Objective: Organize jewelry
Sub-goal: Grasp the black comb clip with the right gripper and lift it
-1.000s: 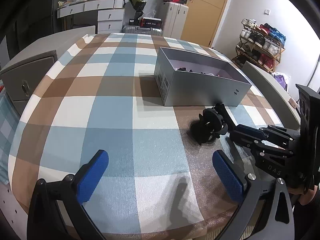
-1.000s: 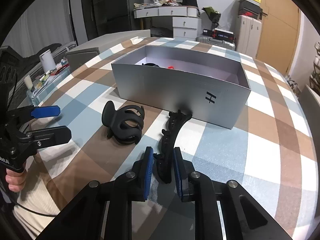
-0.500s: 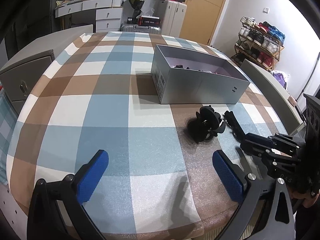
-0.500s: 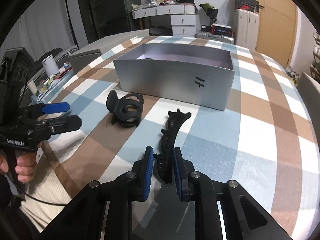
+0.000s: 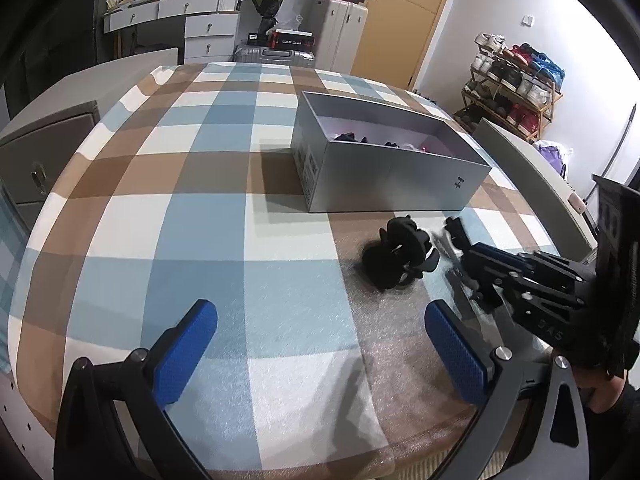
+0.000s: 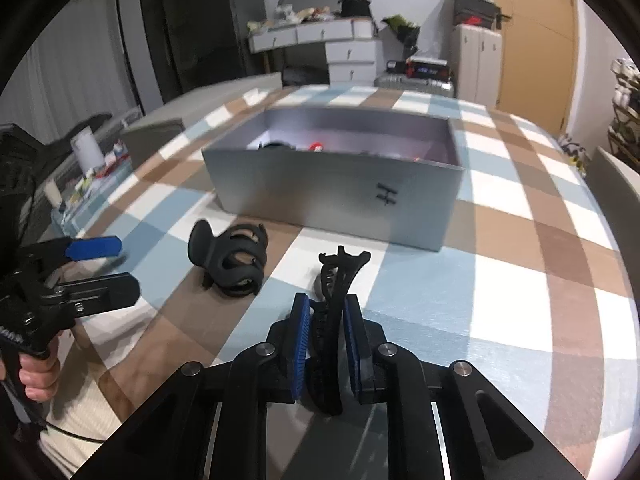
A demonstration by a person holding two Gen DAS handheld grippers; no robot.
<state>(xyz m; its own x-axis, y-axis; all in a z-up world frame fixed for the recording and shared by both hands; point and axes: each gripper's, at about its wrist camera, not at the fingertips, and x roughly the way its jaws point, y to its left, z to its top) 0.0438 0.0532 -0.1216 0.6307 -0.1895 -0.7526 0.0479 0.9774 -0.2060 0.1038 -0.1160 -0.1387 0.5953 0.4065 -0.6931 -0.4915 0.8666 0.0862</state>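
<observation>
Right gripper has just closed further on the long black hair clip, now lifted off the cloth (previously flat). Box ahead awaits it. Left gripper open, idle.

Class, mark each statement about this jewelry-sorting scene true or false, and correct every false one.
1. The right gripper has a long black hair clip between its blue pads. True; its jaws have just been closing on it.
2. The left gripper is closed on the round black claw clip. False: it stands wide open with nothing in it, and the claw clip lies on the checked tablecloth.
3. The grey box is empty. False: small items lie inside.
4. The grey box has its lid on. False: it is open on top.
5. The claw clip lies outside the box. True.
</observation>
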